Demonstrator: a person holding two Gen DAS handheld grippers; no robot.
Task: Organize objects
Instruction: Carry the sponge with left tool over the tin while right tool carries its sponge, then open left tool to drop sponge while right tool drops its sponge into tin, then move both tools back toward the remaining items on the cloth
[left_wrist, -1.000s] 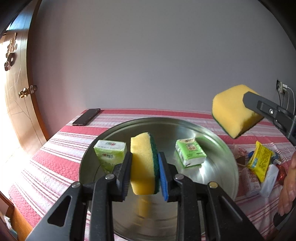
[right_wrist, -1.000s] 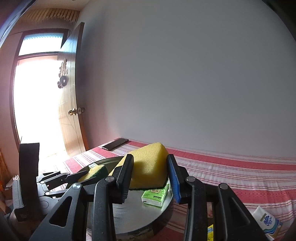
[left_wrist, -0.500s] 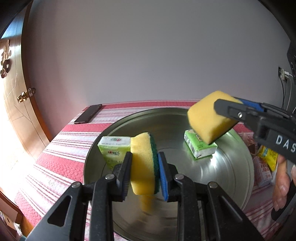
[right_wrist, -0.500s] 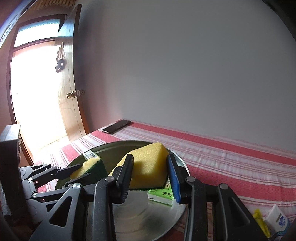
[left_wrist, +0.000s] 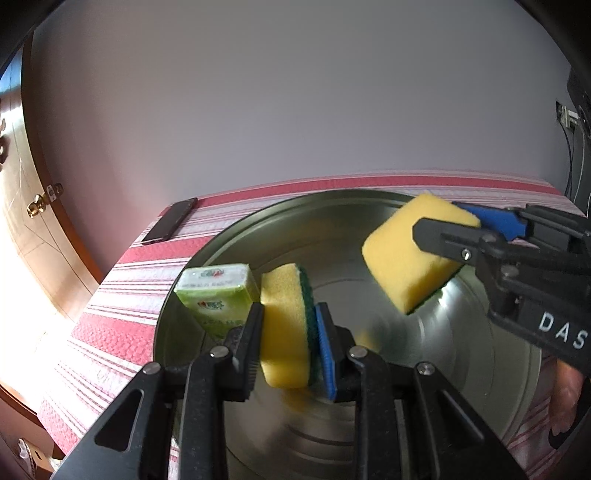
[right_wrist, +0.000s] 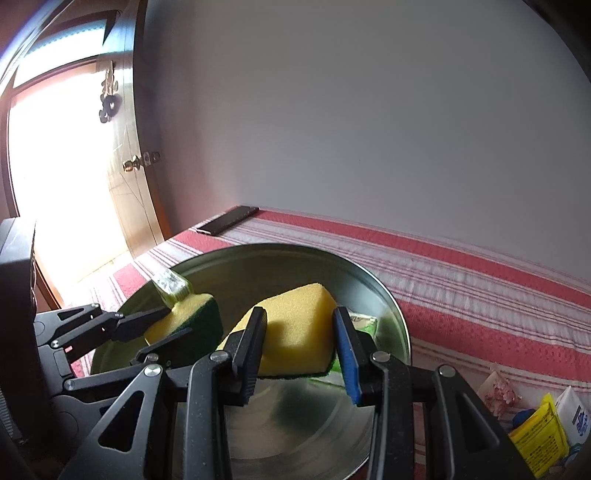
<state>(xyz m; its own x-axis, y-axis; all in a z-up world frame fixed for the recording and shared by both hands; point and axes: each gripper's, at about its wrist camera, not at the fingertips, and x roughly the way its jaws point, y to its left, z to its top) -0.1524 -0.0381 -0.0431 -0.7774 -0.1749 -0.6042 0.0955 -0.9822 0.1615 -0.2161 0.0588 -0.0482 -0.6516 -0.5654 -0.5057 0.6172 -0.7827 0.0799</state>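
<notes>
Sponges both clamped, I hold left gripper (left_wrist: 288, 332) and right gripper (right_wrist: 299, 343) over the metal basin (left_wrist: 480, 369), left one lower, nearer its floor.

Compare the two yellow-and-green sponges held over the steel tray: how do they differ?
1. The left gripper clamps its yellow-and-green sponge on edge, green scouring layer against the blue pad; the right gripper holds its sponge with the green layer underneath.
2. The left gripper's sponge is squeezed across its thin side, the right gripper's across a wider one.

Both hang above the round steel tray, not yet released.
</notes>
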